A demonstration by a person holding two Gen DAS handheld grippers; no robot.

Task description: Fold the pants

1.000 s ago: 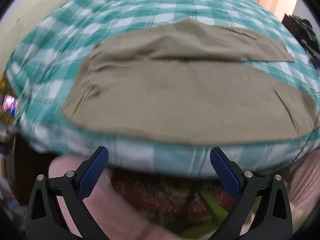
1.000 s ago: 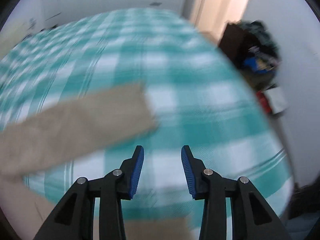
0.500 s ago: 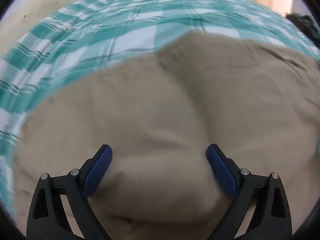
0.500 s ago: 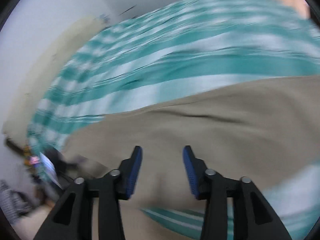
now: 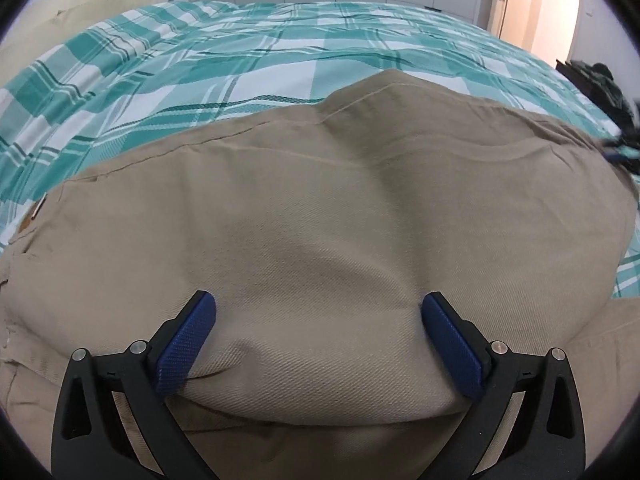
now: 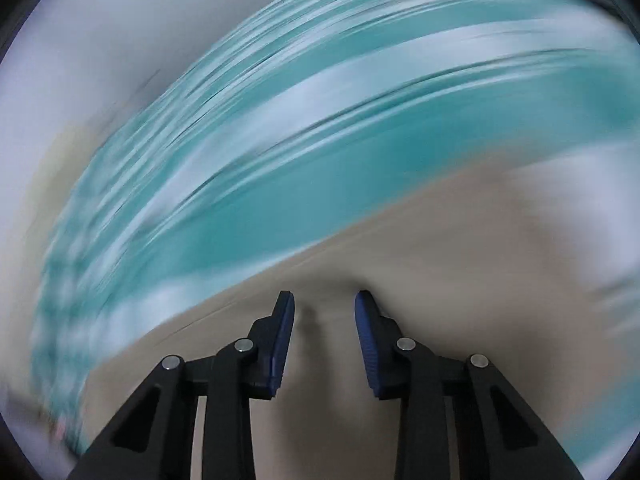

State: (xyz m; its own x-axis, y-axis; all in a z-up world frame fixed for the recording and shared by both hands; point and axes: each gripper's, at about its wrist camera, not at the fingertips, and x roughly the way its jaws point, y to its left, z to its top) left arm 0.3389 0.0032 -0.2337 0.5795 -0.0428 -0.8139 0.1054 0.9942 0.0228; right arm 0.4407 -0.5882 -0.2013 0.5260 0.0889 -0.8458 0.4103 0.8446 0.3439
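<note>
Khaki cotton twill pants [image 5: 320, 208] lie flat on the teal-and-white checked bedspread [image 5: 240, 52]. I judge them soft, light and limp, best pinched at a seam or hem. My left gripper [image 5: 316, 340] stands wide apart, pressing a fabric bulge. A second ago it hung off the pants' near edge. Right gripper [image 6: 324, 336], over the pants, has just been closing; nothing pinched yet.
</note>
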